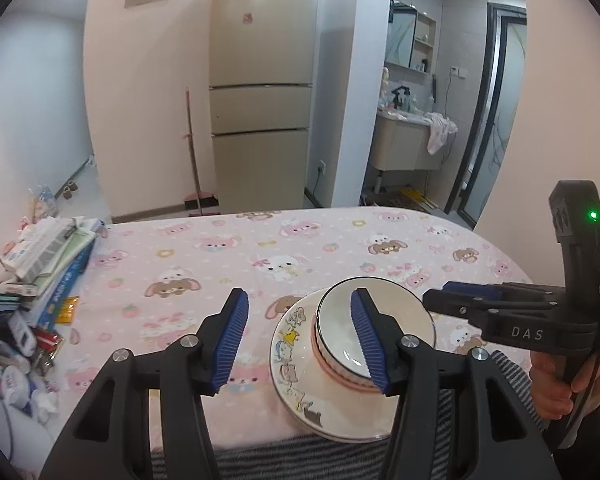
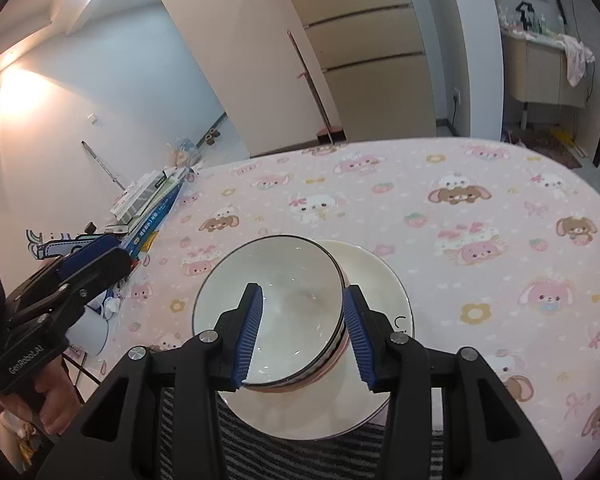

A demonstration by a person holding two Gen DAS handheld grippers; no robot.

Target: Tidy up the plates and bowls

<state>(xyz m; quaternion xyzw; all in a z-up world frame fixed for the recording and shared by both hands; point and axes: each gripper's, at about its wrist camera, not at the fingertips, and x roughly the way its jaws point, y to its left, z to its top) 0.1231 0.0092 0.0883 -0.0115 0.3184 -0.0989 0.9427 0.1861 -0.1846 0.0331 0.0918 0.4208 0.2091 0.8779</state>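
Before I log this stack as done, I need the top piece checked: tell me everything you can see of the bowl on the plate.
The bowl is round, glossy white inside like glazed ceramic, with a thin dark rim and pink-and-dark bands around its outer wall. It stands upright and looks empty, resting on a cartoon-printed plate at the near edge of the pink tablecloth. Neither gripper appears to touch it.

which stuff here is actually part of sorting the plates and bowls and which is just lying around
Part of the job:
- bowl, sitting on the plate
- plate, at the near table edge
- left gripper, open
- right gripper

Just lying about:
- stack of books at the table's left
- packets and clutter beside it
- broom by the fridge
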